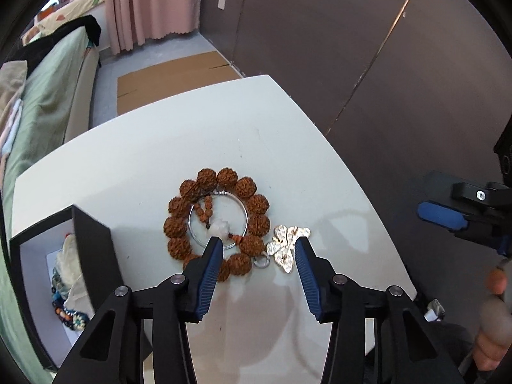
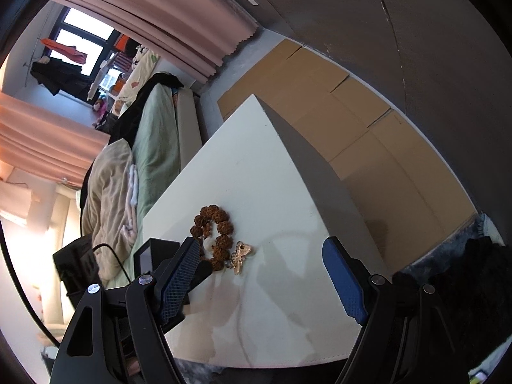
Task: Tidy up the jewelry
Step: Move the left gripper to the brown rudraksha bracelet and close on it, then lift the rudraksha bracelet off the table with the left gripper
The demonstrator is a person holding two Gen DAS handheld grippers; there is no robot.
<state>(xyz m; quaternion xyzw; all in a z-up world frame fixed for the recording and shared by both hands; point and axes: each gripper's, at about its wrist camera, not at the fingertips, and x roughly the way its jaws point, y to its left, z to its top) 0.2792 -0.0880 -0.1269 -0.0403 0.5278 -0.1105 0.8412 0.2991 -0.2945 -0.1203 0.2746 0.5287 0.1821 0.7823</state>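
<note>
Two jewelry pieces (image 1: 256,233) between left claw (image 1: 258,246) fingertips

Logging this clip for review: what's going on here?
A person with a gripper in each hand is sorting jewelry on a white table. The left gripper is open, low over a brown bead bracelet, a silver bangle lying inside it, a small ring and a gold butterfly piece. It holds nothing. The right gripper is open too, farther back. A black box at the left already holds some jewelry.
</note>
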